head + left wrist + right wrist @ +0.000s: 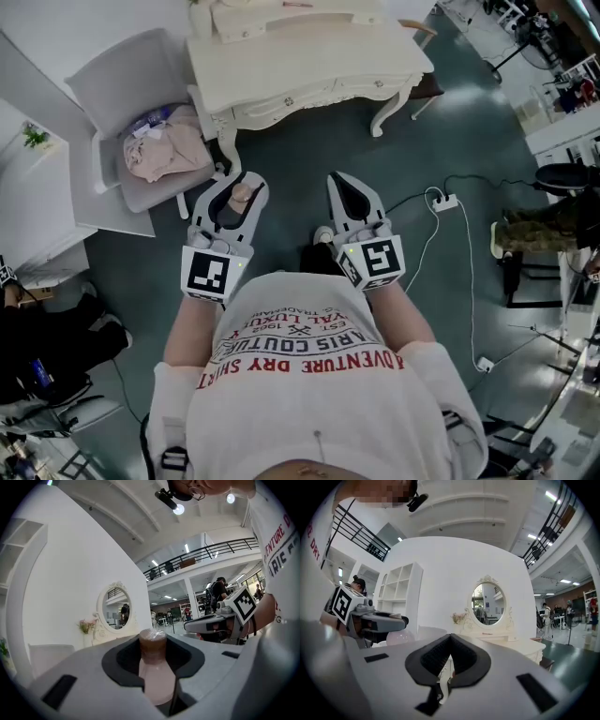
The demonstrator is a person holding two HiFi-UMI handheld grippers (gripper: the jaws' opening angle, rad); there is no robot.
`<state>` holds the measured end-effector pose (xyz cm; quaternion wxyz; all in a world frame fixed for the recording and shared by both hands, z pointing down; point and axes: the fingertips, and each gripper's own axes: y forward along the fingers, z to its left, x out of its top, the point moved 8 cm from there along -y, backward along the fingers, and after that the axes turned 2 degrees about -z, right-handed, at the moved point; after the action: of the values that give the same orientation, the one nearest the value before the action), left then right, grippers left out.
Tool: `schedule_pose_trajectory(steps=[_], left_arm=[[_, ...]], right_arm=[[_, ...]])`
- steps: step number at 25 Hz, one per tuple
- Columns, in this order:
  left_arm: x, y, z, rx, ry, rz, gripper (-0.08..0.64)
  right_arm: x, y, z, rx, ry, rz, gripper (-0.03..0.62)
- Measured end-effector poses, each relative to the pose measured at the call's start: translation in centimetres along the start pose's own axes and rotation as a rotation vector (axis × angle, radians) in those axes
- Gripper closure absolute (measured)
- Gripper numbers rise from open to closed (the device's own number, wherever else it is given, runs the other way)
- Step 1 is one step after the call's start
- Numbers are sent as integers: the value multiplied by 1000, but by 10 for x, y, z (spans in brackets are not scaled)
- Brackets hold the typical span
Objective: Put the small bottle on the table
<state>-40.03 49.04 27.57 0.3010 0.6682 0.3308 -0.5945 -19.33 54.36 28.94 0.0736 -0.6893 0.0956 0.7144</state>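
A small pale pink bottle (244, 195) with a brown cap is held upright between the jaws of my left gripper (236, 180), over the floor in front of the table. In the left gripper view the bottle (153, 667) fills the notch between the pads, cap uppermost. My right gripper (342, 180) hovers beside it at the same height, its jaws closed together with nothing between them (450, 641). The cream dressing table (309, 56) stands ahead, its top bare near the front edge.
A grey chair (122, 75) heaped with pink clothes (167, 148) stands left of the table. A white power strip (443, 201) and its cables lie on the dark floor to the right. An oval mirror (487, 604) rises at the table's back.
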Motion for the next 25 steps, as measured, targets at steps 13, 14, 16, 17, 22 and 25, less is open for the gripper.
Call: schedule_pose_trajectory(steps=[13, 14, 16, 17, 22, 25], left_arm=[[-16, 76, 10, 35, -14, 32, 430], [-17, 89, 12, 43, -16, 37, 430], [-18, 118, 16, 56, -16, 45, 430], [-19, 134, 18, 62, -16, 49, 430], [-21, 218, 28, 102, -24, 63, 428], [-24, 273, 31, 136, -33, 74, 429]], right_arm=[[-22, 47, -72, 20, 41, 14, 594], [-24, 54, -84, 26, 45, 17, 594], [-26, 71, -112, 38, 51, 22, 594], [-26, 80, -127, 45, 54, 24, 594], [-30, 129, -206, 95, 60, 49, 594], [-32, 159, -254, 133, 54, 60, 594]])
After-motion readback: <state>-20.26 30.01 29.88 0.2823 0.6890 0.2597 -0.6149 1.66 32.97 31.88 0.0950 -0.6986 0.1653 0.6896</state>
